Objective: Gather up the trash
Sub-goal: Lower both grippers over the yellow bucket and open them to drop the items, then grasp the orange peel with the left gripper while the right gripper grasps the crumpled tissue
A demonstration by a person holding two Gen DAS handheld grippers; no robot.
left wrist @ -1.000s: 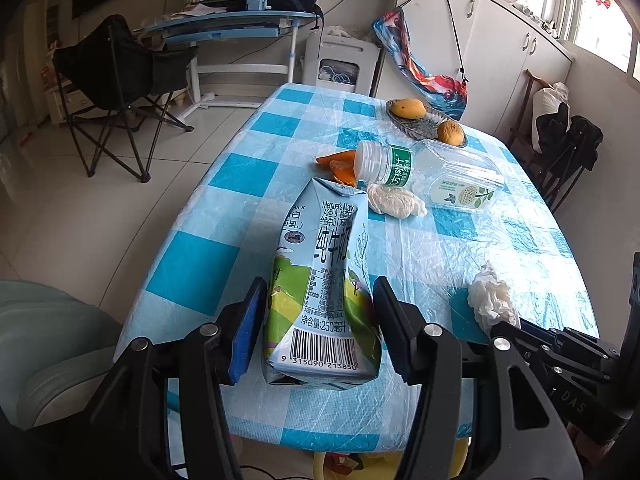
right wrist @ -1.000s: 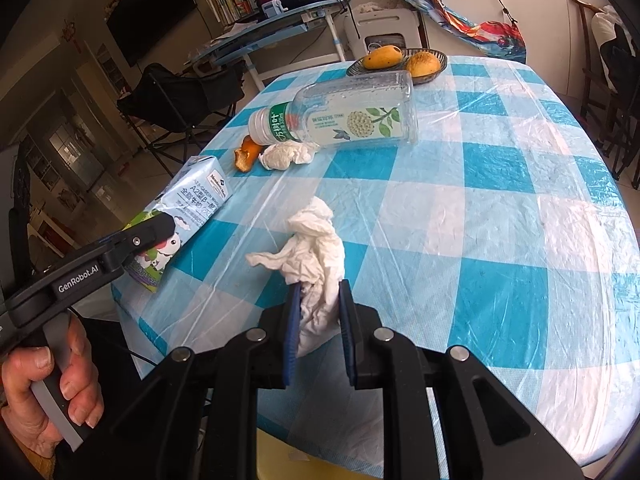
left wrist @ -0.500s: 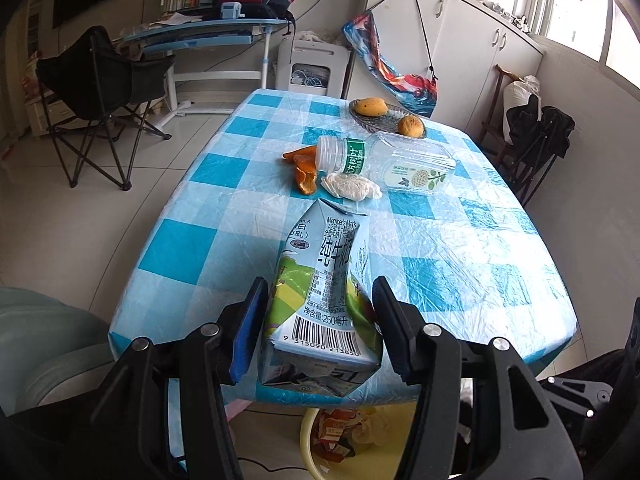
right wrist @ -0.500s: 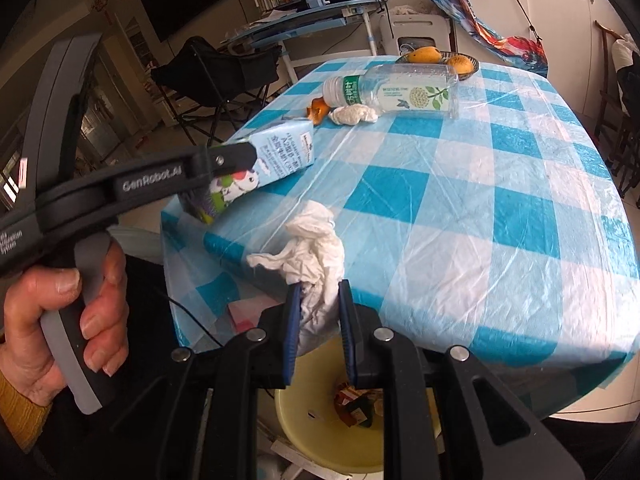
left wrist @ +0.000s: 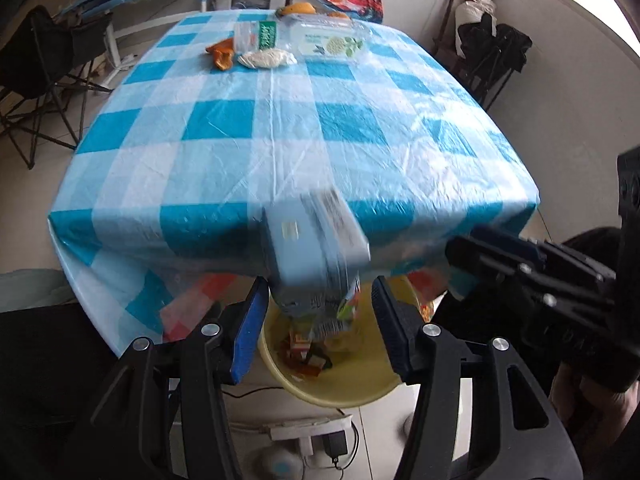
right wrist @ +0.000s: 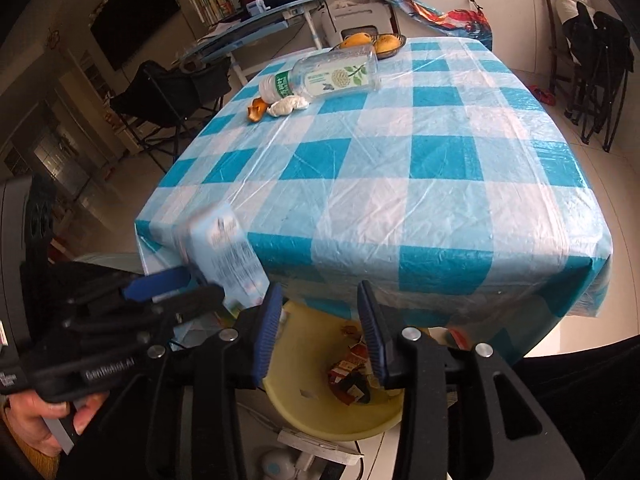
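Note:
My left gripper (left wrist: pixel 320 320) hangs past the table's near edge, above a yellow bin (left wrist: pixel 360 396). Its pads are shut on the lower end of a blue milk carton (left wrist: pixel 316 252), which is blurred and tipped forward. In the right wrist view that carton (right wrist: pixel 224 252) sticks up from the left gripper (right wrist: pixel 192 284). My right gripper (right wrist: pixel 320 332) is over the same bin (right wrist: pixel 304 416). Its jaws are opening with nothing between them, and I cannot pick out the white tissue. The right gripper (left wrist: pixel 456 268) also shows at the right of the left wrist view.
On the far side of the blue-checked table (right wrist: pixel 400 184) lie a clear plastic bottle (right wrist: pixel 336 76), a white wad (right wrist: pixel 286 106) and orange peel (right wrist: pixel 256 110), with a fruit dish (right wrist: pixel 372 42) behind them. A power strip (left wrist: pixel 308 432) lies on the floor by the bin. Folding chairs stand on both sides.
Both grippers have pulled back off the table to above the yellow bin. The right jaws have parted and the tissue has left them. The carton has tipped in the left grip.

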